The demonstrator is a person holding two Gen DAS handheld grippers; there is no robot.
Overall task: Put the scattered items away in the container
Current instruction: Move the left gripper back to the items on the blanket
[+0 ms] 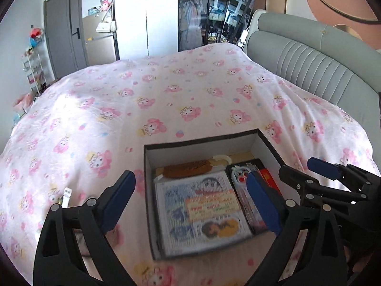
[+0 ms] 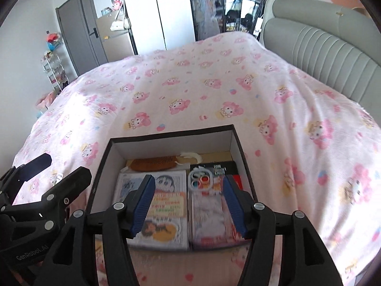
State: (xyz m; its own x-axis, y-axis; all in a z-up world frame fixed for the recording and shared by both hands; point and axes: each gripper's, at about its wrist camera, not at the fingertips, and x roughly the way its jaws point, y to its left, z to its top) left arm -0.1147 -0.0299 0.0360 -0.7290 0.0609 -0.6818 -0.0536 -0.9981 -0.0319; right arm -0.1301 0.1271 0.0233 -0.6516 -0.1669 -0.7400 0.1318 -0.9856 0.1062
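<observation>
A black box with white inner walls (image 1: 202,144) (image 2: 166,143) sits on the pink cartoon bedspread. Inside lie a brown comb (image 1: 188,168) (image 2: 154,163), a cartoon-printed booklet (image 1: 202,212) (image 2: 164,205), a white phone case with red and blue rings (image 2: 200,180) (image 1: 240,176), a pink packet (image 2: 212,214) and a dark item with red (image 1: 266,174). My left gripper (image 1: 190,201) is open and empty over the box's near left part. My right gripper (image 2: 188,203) is open and empty over the box's middle. A small white item (image 1: 66,196) (image 2: 58,177) lies on the bedspread left of the box.
The bedspread (image 1: 166,95) covers a wide bed. A grey padded headboard (image 1: 321,66) stands at the right. A grey door (image 1: 64,31), a white shelf rack (image 1: 33,71) and a glass-fronted wardrobe (image 1: 204,12) stand beyond the bed.
</observation>
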